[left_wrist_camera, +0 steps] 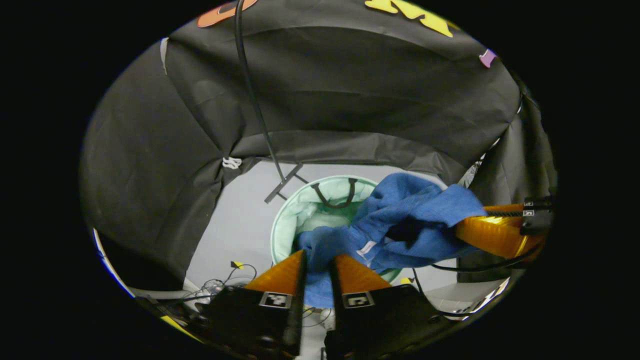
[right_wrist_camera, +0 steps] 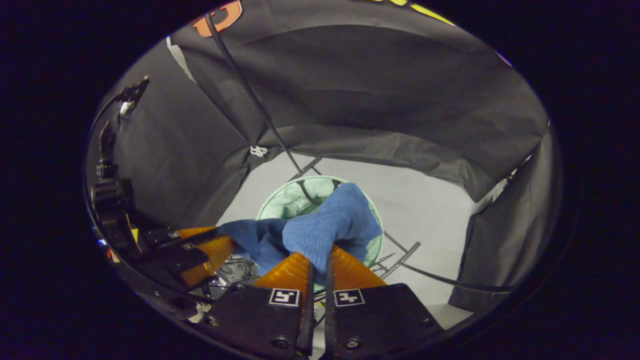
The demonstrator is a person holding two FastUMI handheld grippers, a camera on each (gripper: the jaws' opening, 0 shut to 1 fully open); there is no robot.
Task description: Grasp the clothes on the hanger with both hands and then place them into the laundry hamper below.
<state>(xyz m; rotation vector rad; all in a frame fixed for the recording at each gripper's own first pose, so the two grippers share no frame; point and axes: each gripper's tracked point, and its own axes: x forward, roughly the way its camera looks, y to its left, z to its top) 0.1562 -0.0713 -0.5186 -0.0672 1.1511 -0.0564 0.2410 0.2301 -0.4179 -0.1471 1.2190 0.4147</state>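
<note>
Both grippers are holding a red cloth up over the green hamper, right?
Not quite: the cloth is blue, not red, as the left gripper view shows. The rest holds: the left gripper and right gripper both hold it above the green hamper.

I see black cloth walls [left_wrist_camera: 350, 100] draped around the booth, creased and meeting a pale grey floor [left_wrist_camera: 240, 225]. A thin black pole [right_wrist_camera: 250, 100] slants down to a cross-shaped foot [left_wrist_camera: 285, 184].
</note>
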